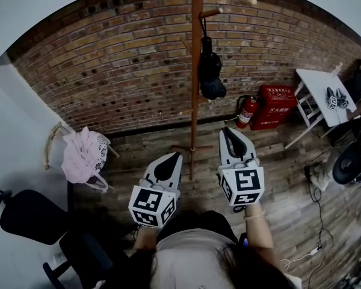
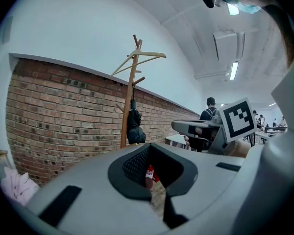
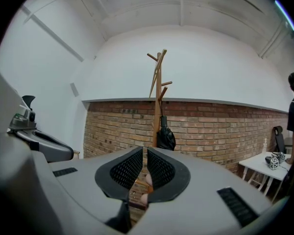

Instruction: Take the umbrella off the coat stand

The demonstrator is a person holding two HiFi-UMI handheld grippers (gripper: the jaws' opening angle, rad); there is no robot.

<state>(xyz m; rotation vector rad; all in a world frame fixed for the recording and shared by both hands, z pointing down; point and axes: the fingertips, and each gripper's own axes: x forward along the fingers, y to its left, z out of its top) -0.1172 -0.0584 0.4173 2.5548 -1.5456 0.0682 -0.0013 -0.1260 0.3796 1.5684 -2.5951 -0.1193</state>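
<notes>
As closed, empty left gripper point(image 1: 178, 155) and right gripper point(image 1: 228, 131) face the far wooden coat stand point(image 1: 195, 110), reaching its black folded umbrella point(image 1: 210, 72) needs opened jaws

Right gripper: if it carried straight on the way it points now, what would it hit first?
Most likely the pole of the coat stand, close to the hanging umbrella: the shut right gripper aims almost at them. Depth is unclear; a slight miss would reach the brick wall.

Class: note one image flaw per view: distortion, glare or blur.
Head view: the fisheye bends the brick wall into an arc. Left gripper view: the ceiling light glares white. Right gripper view: the umbrella reads sharp; the corners go black.
</notes>
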